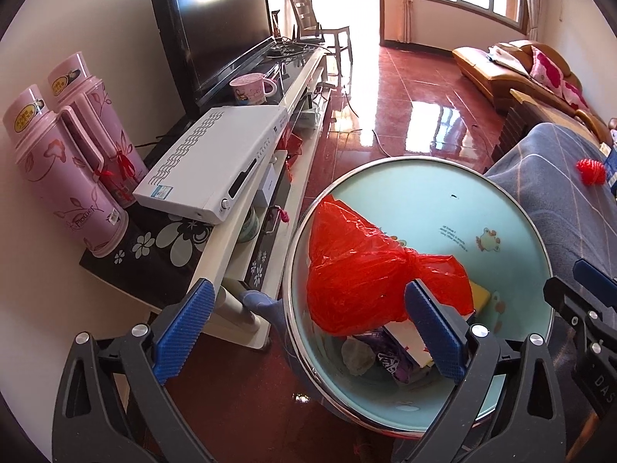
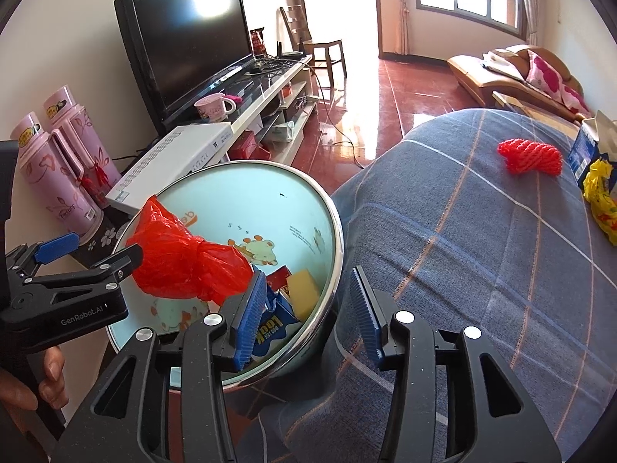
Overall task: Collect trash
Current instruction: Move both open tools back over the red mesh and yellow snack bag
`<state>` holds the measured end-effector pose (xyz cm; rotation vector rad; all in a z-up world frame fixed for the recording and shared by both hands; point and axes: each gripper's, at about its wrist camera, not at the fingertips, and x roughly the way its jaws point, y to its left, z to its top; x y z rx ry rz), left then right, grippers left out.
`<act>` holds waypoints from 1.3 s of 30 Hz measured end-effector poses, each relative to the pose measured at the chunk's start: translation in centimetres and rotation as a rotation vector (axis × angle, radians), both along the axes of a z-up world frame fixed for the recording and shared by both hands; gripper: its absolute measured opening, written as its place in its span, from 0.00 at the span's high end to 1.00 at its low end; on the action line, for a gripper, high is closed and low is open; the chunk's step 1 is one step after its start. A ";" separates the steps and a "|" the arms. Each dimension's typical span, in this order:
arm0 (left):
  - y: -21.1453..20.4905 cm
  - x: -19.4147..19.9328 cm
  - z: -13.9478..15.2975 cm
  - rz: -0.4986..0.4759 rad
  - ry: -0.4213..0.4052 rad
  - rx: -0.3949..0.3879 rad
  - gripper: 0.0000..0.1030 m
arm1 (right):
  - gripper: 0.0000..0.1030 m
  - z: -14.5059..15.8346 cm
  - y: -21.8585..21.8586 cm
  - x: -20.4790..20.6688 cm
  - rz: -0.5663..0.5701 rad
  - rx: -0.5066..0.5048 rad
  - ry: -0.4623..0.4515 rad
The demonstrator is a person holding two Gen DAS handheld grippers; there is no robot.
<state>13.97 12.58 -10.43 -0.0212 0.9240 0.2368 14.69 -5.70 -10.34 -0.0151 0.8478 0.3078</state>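
On red tiled floor (image 1: 405,115), trash bin (image 1: 513,231) beside checked blanket (image 2: 482,250), television (image 1: 216,27).

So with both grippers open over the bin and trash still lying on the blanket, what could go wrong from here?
1. The red plastic bag sits high, reaching the rim of the light blue bin; it may catch whatever is dropped next or spill out.
2. The open left gripper straddles the rim; a careless move might tip the bin.
3. The red foam net and yellow wrapper lie on soft blanket; the open right gripper could pinch fabric.
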 end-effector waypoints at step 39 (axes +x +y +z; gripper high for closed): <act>-5.9 -6.0 2.2 -0.042 -0.036 -0.025 0.06 | 0.33 2.9 -7.8 -7.9 -0.225 -0.080 -0.102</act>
